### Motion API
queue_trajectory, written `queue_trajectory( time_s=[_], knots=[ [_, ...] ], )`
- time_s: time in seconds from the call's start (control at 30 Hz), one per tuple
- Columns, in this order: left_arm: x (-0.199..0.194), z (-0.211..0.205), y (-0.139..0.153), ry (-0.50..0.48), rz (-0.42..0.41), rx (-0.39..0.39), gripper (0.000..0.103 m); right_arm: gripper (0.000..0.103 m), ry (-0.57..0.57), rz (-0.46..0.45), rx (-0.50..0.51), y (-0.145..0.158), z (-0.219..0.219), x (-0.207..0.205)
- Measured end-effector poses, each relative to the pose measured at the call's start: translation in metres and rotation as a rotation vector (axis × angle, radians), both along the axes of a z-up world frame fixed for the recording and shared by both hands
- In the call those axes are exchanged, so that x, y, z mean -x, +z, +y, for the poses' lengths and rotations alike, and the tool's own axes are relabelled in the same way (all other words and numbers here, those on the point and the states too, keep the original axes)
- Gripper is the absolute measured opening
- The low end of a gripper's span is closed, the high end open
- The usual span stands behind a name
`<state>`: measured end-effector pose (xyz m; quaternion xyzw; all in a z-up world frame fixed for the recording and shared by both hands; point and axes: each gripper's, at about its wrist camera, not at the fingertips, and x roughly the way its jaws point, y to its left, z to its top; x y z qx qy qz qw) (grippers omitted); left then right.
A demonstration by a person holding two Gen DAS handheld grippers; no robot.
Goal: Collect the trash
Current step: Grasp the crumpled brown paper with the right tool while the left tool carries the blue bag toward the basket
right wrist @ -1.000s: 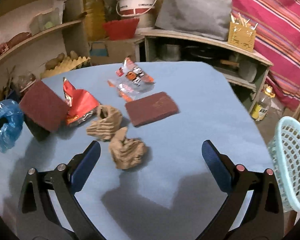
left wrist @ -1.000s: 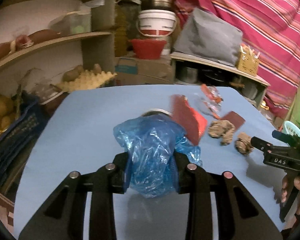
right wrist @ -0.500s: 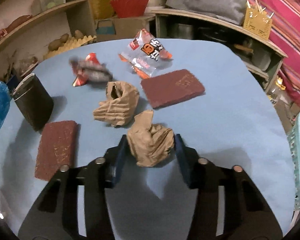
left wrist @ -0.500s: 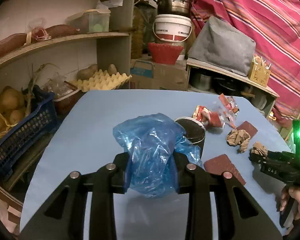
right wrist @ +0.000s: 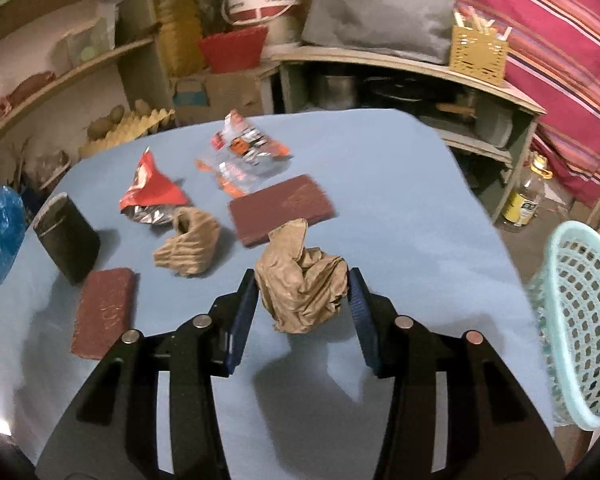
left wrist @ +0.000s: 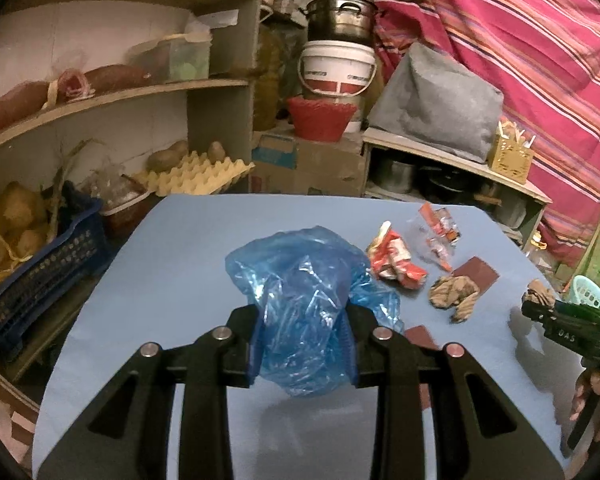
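The blue-covered desk (right wrist: 400,200) carries the litter, with a pale turquoise perforated plastic basket (right wrist: 572,320) off its right edge. The left tongs (left wrist: 302,344) pinch a crumpled blue plastic bag (left wrist: 300,300) above the near desk. The right tongs (right wrist: 304,304) clamp a crumpled brown paper wad (right wrist: 304,292), raised over its shadow. Farther left lie a second brown paper wad (right wrist: 188,248), a red foil wrapper (right wrist: 152,192) and a clear snack wrapper (right wrist: 244,152).
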<state>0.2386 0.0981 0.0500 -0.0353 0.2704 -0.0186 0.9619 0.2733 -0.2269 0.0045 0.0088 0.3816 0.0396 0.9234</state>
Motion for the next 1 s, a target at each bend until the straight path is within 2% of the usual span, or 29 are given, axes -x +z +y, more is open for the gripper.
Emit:
queue_trajectory(
  time_s=[0.27, 0.53, 0.73, 0.83, 1.0],
  knots=[
    [-0.003, -0.051, 0.010, -0.064, -0.029, -0.009, 0.031, 0.046, -0.084, -0.031, -0.028, 0.016, -0.058, 0.016],
    [-0.008, -0.097, 0.008, -0.111, -0.024, 0.003, 0.031, 0.046, -0.161, -0.048, -0.047, 0.027, -0.114, 0.035],
    [-0.006, -0.141, 0.010, -0.164, -0.030, -0.018, 0.031, 0.046, -0.216, -0.051, -0.041, 0.029, -0.160, 0.052],
    [-0.007, -0.167, 0.009, -0.197, -0.030, -0.058, 0.031, 0.046, -0.246, -0.058, -0.055, 0.032, -0.185, 0.062],
    [-0.014, -0.205, 0.005, -0.244, -0.007, -0.030, 0.031, 0.046, -0.288, -0.069, -0.077, 0.036, -0.222, 0.074]
  ],
)
